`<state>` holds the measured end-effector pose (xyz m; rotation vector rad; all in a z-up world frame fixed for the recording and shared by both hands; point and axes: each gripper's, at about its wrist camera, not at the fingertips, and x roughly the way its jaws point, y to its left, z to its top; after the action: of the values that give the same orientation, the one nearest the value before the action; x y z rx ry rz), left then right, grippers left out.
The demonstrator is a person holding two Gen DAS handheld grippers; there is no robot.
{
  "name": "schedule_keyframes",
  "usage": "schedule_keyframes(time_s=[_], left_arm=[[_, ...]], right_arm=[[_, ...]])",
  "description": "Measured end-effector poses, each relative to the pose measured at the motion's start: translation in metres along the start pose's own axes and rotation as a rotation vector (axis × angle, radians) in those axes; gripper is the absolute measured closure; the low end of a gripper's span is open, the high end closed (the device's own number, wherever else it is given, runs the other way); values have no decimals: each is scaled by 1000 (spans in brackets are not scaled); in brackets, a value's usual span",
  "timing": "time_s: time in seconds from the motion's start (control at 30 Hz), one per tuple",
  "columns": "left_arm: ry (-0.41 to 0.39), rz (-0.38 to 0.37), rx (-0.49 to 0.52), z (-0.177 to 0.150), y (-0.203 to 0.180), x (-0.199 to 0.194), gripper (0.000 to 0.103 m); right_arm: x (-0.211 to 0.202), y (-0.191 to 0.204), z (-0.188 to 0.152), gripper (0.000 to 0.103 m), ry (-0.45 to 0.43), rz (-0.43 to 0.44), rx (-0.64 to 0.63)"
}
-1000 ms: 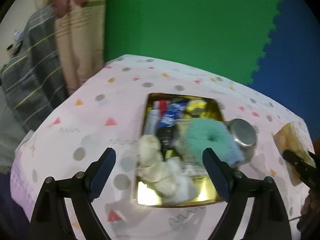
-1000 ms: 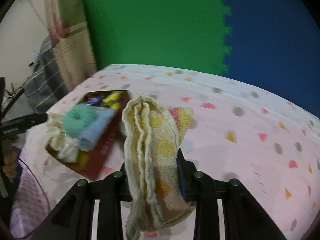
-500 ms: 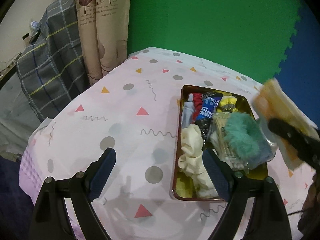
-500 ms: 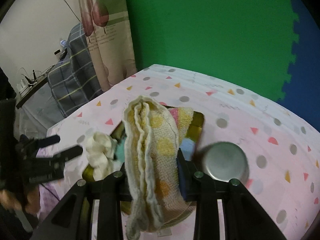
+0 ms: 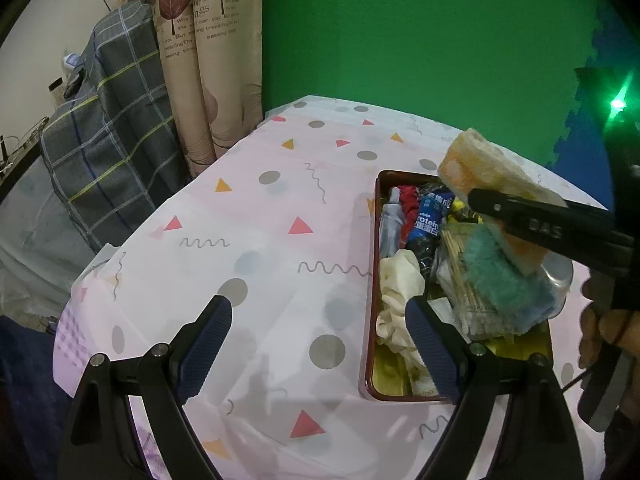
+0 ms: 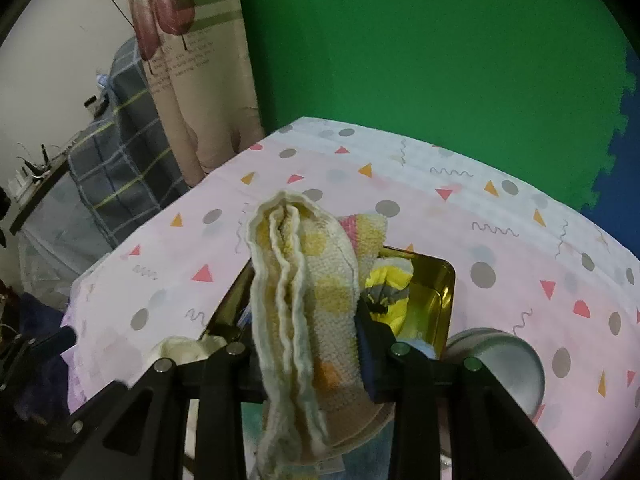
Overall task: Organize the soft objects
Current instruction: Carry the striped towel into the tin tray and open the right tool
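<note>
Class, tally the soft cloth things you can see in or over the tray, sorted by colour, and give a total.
Yellow-spotted towel, held over the tray: 1
Cream scrunchie: 1
Teal fluffy thing: 1
Red cloth: 1
Grey-blue cloth: 1
Yellow-and-grey cloth: 1
Total: 6

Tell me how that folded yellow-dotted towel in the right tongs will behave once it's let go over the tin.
The towel, pinched in the right tongs, droops past them, so it's likely floppy and may unfold. Terry pile probably won't slide. The tin is already heaped, so it may perch on top.
</note>
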<state>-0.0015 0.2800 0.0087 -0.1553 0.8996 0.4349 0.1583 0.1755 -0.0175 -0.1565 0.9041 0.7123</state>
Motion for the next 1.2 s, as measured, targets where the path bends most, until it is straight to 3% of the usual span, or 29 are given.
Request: schedule_keyframes(time_s=[0.17,0.37,0.47,0.57,0.9,1.2], left_arm=[[7,4,1,1,-1,2,17],[16,-4,1,1,-3,3,17],[23,-6,-3,0,-3,4,17],[28,-6,-6,0,-4,4,17],[30,-9,-27,-1,-7,-3,17],[24,-19,-31,-2,-23,-13,17]], right_arm=[[19,0,5,68,34,-18,1],[26,-3,-1,49,52,-29,17],[23,-1,-5,45,47,-41,11],[16,0,-6,33,24,-41,11],[-16,5,-20,31,-16,-29,-5],[-67,-6,-67,31,-62,-82,12]])
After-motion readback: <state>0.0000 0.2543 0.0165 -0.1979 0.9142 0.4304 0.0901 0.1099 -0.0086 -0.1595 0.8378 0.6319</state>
